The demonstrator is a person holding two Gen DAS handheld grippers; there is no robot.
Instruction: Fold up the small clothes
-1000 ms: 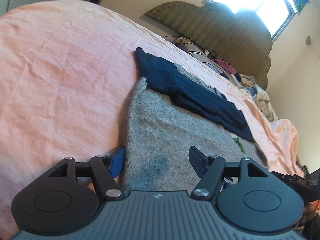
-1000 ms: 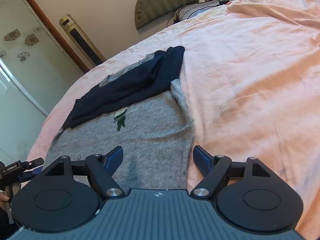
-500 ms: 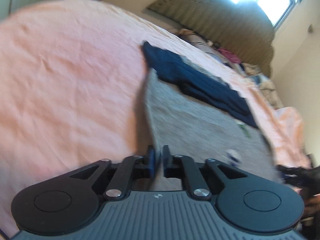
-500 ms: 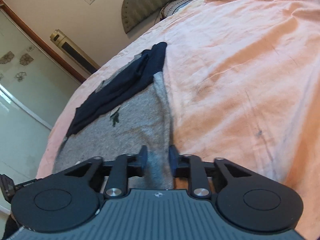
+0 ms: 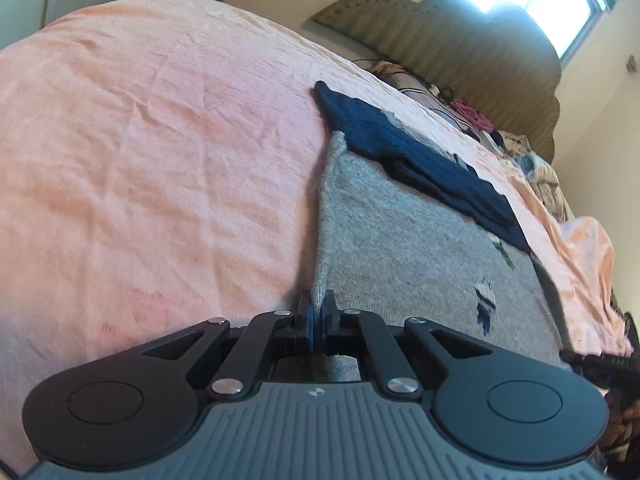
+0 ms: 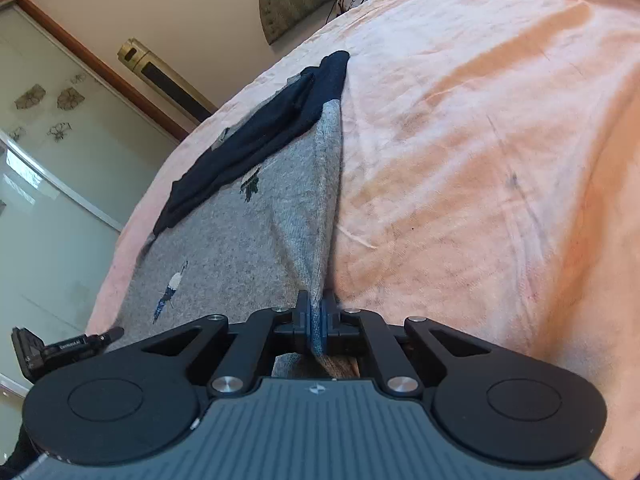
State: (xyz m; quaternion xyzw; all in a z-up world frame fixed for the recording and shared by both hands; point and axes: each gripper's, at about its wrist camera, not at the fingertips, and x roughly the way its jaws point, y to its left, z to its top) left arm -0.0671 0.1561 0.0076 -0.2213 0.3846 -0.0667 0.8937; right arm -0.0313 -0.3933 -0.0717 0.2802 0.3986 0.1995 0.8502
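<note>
Pink bedsheet (image 5: 160, 140), tongs (image 5: 318, 312) (image 6: 316, 312) pinching grey garment (image 5: 400, 248)

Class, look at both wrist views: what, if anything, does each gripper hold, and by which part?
Both hold the grey sweater: the left gripper and the right gripper each pinch a near corner of it.

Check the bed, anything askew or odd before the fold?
Nothing damaged. The dark navy part lies bunched and crooked across the far end of the gray sweater. Left gripper and right gripper each pinch a near corner.
</note>
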